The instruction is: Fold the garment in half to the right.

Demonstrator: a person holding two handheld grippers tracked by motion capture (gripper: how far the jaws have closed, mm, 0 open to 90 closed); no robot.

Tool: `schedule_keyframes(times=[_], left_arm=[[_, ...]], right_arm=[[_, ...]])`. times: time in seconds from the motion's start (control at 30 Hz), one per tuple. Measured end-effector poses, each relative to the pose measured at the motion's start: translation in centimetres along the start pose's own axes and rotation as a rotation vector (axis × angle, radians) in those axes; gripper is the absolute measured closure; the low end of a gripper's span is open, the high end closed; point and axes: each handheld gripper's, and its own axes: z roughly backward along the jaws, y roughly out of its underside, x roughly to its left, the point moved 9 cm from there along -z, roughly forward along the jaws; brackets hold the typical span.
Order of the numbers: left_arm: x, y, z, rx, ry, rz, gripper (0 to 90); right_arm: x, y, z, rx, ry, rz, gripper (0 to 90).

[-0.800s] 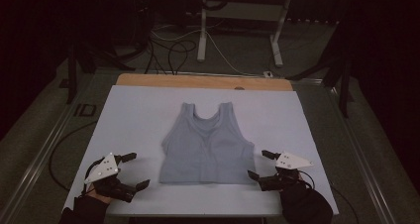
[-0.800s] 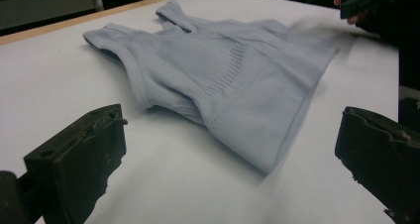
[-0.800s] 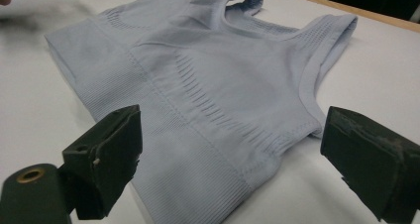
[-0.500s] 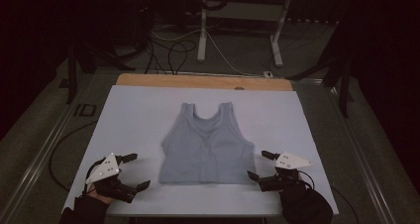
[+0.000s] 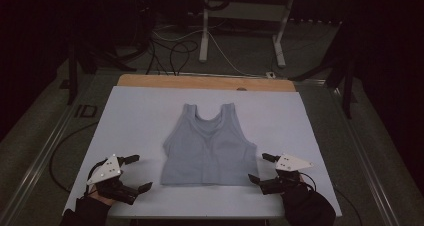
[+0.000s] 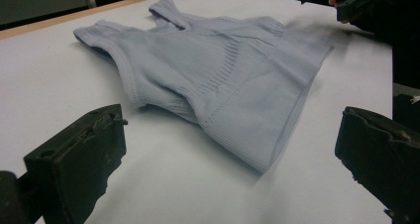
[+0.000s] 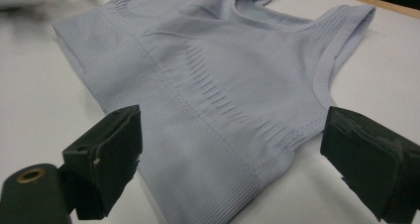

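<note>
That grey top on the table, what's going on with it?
A person holds a two-jaw gripper in each hand at the near edge of a white table. A pale grey sleeveless top lies flat in the middle, straps pointing away. The left gripper sits off the top's lower left corner and the right gripper close by its lower right corner. Both have their jaws open with nothing between them, and neither touches the top yet. It looks ready to be picked up or folded.

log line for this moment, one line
top: flat on table, untouched | left gripper: jaws open, left of hem | right gripper: jaws open, at right hem corner | held: nothing
</note>
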Motion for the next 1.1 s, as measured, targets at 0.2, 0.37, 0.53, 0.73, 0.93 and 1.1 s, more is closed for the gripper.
schedule_keyframes(times=[0.2,0.37,0.53,0.73,0.93,1.1], left_arm=[[-0.1,-0.1,0.0,-0.002,0.007,0.003,0.5],[-0.3,-0.2,-0.2,0.002,0.015,-0.009,0.5],[-0.5,-0.6,-0.2,0.002,0.020,-0.013,0.5],[-1.2,-1.4,-0.2,0.012,0.030,-0.037,0.5],[-1.8,-2.2,-0.3,0.027,0.039,-0.046,0.5],[-2.1,-3.5,-0.2,0.015,0.054,-0.051,0.5]], right_arm=[[0.0,0.1,0.0,0.003,-0.002,0.004,9.3],[0.1,0.1,-0.1,0.011,-0.005,0.014,9.4],[0.1,0.1,-0.2,0.013,-0.007,0.008,9.4],[0.1,-0.8,0.3,-0.012,0.001,-0.005,9.3],[0.6,-2.1,0.5,-0.019,0.006,0.014,9.4],[0.9,-3.9,0.8,-0.032,0.013,0.032,9.4]])
